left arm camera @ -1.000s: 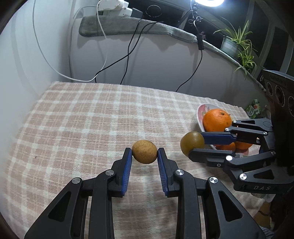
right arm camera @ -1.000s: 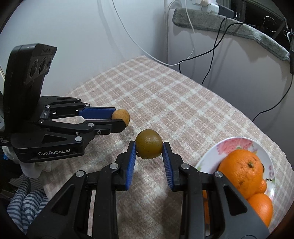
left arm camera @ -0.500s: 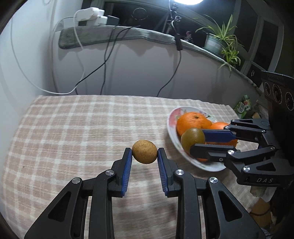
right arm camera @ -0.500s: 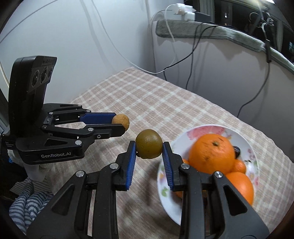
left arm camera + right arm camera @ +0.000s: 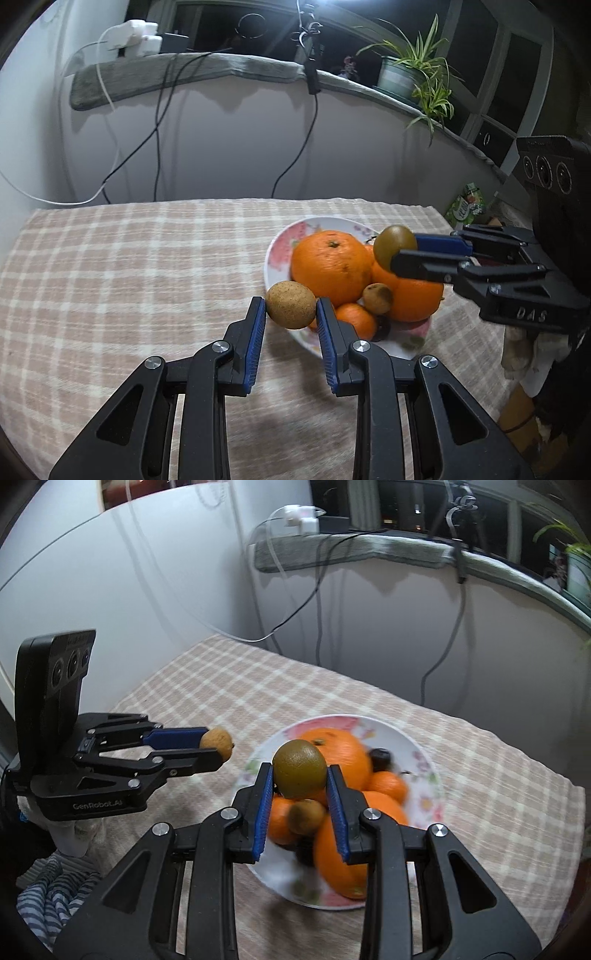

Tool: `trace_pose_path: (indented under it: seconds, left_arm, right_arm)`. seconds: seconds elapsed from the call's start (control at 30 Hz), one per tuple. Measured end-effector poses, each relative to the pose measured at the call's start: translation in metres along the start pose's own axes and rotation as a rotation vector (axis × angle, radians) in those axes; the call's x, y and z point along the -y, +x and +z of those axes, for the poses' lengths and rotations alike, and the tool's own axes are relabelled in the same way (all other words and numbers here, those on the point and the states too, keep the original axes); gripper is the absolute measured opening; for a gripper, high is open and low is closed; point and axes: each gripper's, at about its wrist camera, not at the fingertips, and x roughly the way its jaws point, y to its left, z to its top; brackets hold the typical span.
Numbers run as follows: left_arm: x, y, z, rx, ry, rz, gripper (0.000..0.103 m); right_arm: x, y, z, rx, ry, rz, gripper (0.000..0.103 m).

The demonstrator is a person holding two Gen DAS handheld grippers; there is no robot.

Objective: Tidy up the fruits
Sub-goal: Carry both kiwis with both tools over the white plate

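Observation:
My left gripper [image 5: 291,312] is shut on a small tan-brown fruit [image 5: 291,304] and holds it above the near-left rim of the flowered plate [image 5: 280,243]. It also shows in the right wrist view [image 5: 218,746], with the brown fruit [image 5: 217,741] left of the plate [image 5: 421,753]. My right gripper [image 5: 300,775] is shut on a green-brown round fruit [image 5: 300,763] and holds it over the plate's oranges. In the left wrist view that green fruit [image 5: 394,242] hangs above the big orange [image 5: 330,266]. The plate holds several oranges and a small brown fruit [image 5: 377,298].
The plate stands on a pink checked tablecloth [image 5: 129,266]. Cables [image 5: 159,122] hang down the white wall behind. A potted plant [image 5: 413,74] sits on the ledge. Striped cloth [image 5: 51,890] lies below the table's near-left edge.
Both grippers have moved toward the plate with their fruits. The green fruit is now over the oranges and the brown fruit is at the plate's rim.

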Motion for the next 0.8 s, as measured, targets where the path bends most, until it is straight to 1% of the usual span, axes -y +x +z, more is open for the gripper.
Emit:
trace_pose_path:
  seconds: [0.17,0.37,0.8]
  left_arm:
    - [0.008,0.007,0.002,-0.007,0.012,-0.009,0.027]
    - [0.012,0.011,0.007,-0.003,0.025,0.002,0.027]
    - [0.007,0.027,0.010,-0.018,0.028,0.018,0.027]
  right_arm:
    - [0.019,-0.005,-0.001,0.007,0.025,-0.025,0.030]
    - [0.036,-0.006,0.000,0.009,0.044,-0.051,0.030]
    - [0.066,0.018,0.008,-0.023,0.094,-0.055,0.030]
